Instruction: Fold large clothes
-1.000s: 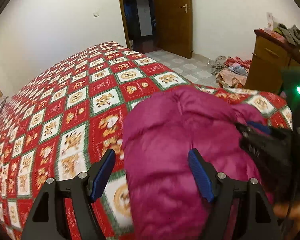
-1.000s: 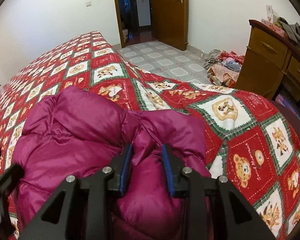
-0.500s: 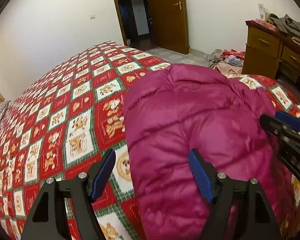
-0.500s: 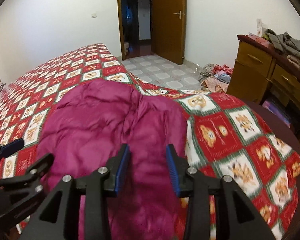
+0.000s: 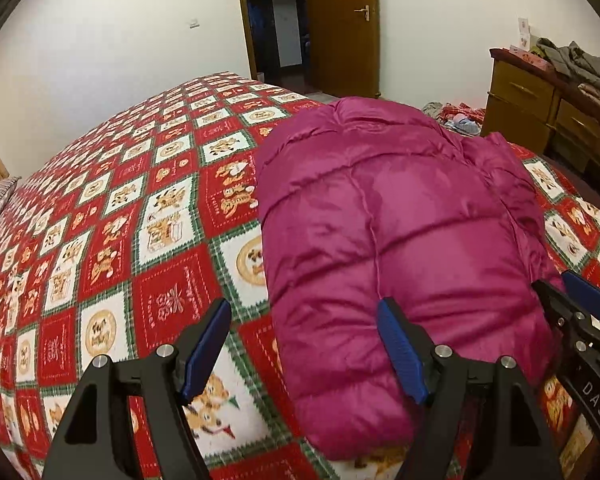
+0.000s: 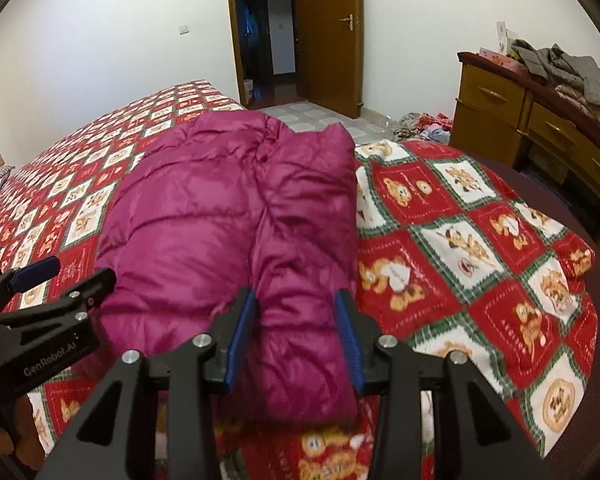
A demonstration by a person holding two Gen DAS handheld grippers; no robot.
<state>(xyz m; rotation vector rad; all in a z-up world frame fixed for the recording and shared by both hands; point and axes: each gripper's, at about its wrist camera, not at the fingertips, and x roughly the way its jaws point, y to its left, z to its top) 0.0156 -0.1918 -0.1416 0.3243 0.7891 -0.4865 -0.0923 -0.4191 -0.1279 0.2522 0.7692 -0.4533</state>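
Magenta puffer jacket [image 5: 388, 248] lies on the bed [image 5: 120, 220], already folded into a compact oblong bundle; it fills centre-right of the left wrist view and centre-left of the right wrist view. The right-hand strip, a sleeve or side panel, lies folded over the body along a lengthwise crease.

Left hand-held gripper [image 5: 304, 354]: jaws wide apart, nothing between the pads. Its right finger sits against or just over the near edge of the bundle, its left finger over bare quilt. Holding nothing.

Right hand-held gripper [image 6: 296, 338]: jaws partly open, straddling the near end of that folded-over strip. Fabric sits between the pads, but I can't tell whether they press on it; it looks like loose contact, not a clamp.

Progress, judged from the layout: side folds appear done, edges are roughly parallel, and nothing trails out at the near end. Possibly left: one crosswise fold to halve the length, or just flattening, since the padding is puffy and may spring open.

Background: dresser [image 6: 512, 120] with piled clothes at upper right, open door at top centre.
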